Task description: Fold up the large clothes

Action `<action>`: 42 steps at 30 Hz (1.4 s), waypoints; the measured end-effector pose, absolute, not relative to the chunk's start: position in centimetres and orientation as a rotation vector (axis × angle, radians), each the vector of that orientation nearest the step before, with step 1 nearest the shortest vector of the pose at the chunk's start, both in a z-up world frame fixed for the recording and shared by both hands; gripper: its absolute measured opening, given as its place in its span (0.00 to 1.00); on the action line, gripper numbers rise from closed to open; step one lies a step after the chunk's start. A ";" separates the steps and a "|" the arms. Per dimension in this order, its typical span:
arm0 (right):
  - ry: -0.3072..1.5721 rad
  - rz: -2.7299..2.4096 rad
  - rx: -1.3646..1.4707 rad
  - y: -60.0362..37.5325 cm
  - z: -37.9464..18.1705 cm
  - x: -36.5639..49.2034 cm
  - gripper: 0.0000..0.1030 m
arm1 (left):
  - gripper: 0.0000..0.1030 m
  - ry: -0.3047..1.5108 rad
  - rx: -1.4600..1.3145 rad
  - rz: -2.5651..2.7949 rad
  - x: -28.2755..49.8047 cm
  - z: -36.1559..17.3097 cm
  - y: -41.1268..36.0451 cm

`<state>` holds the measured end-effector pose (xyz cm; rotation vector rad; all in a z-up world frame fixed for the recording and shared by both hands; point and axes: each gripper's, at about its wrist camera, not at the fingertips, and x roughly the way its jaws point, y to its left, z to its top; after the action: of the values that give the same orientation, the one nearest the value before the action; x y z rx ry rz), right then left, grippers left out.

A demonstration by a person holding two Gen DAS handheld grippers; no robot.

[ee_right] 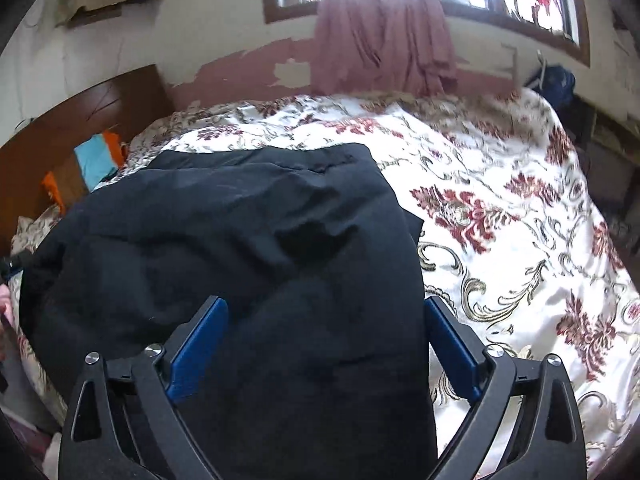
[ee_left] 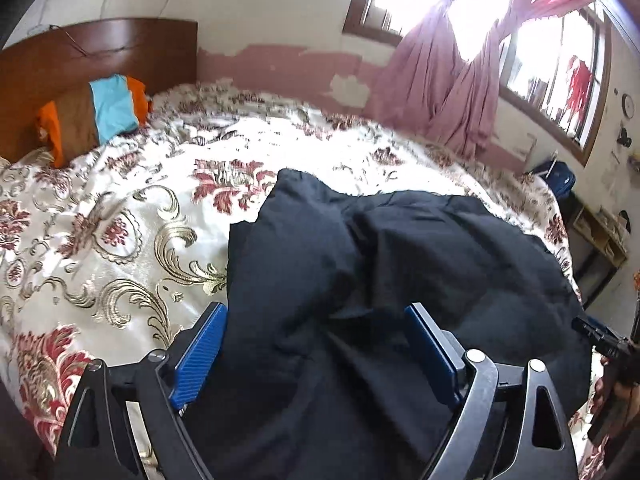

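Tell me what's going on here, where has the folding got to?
A person is working with a handheld gripper in each hand over a black garment lying in a bunched, roughly folded heap on a floral bedspread. The left gripper and the right gripper are both open, their blue pads apart with the dark cloth beneath and between them but not pinched. A striped pillow leans against the wooden headboard. Nothing is gripped at this moment.
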<state>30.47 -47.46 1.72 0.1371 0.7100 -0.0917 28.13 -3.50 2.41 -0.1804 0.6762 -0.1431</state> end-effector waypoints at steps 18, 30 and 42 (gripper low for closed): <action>0.504 0.027 0.178 -43.1 8.9 20.4 0.98 | 1.00 0.491 -0.054 -0.201 17.0 8.1 -8.5; 0.355 0.052 0.112 -37.7 11.7 11.7 0.98 | 1.00 0.329 -0.026 -0.133 7.7 9.6 -8.0; 0.335 0.075 0.086 -32.7 11.1 4.7 0.98 | 1.00 0.342 -0.036 -0.136 2.2 9.0 -6.5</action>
<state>4.74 -32.69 11.11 0.0858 0.3350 0.0750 2.24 -6.53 8.98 -0.0364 0.3419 -0.1365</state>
